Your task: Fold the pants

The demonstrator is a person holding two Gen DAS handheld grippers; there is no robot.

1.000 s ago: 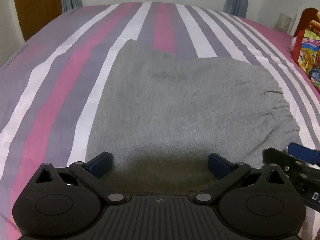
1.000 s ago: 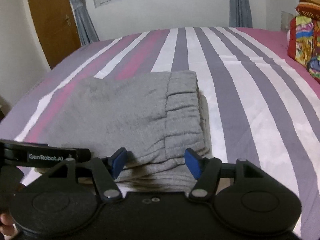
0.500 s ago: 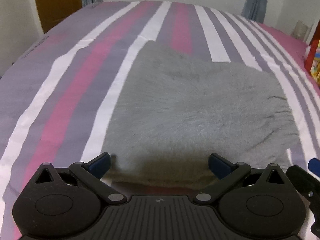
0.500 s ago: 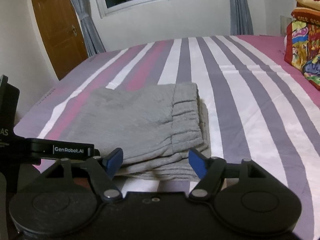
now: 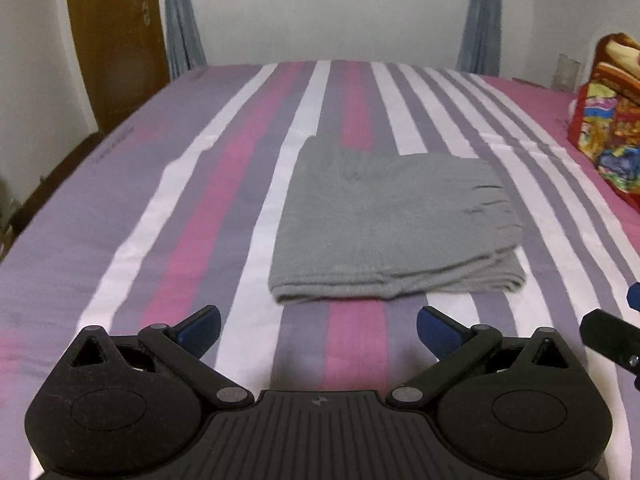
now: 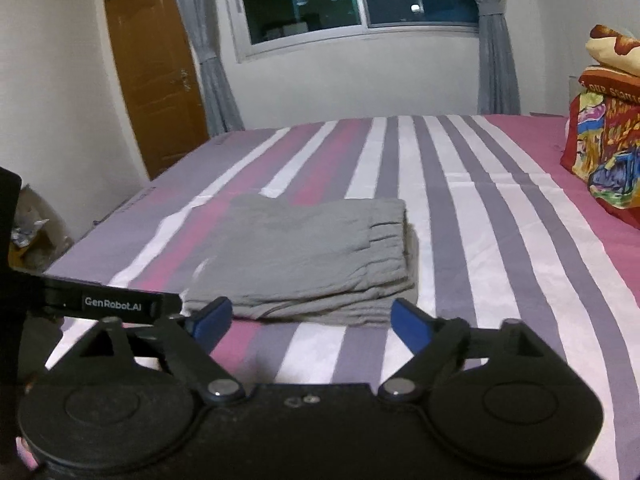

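While the left tongs [image 5: 318, 326] hang wide and empty short of its near folded edge, the grey folded pants [image 5: 394, 224] lie flat mid-bed on the striped bedsheet [image 5: 192, 208], bare sheet all round. Rightward, the right tongs [image 6: 310, 320], jaws just opened wide, hold nothing; a colourful blanket stack [image 6: 608, 136] sits at the bed's right edge.

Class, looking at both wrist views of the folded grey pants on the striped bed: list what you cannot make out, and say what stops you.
- Pants underside and inner layers: hidden by the top fold, both views.
- Colourful bundle: cut off by the right edge, both views.
- Print on the bundle: too small to read.
- Clutter beside the bed: blurred, part hidden by the left gripper's body, right wrist view.
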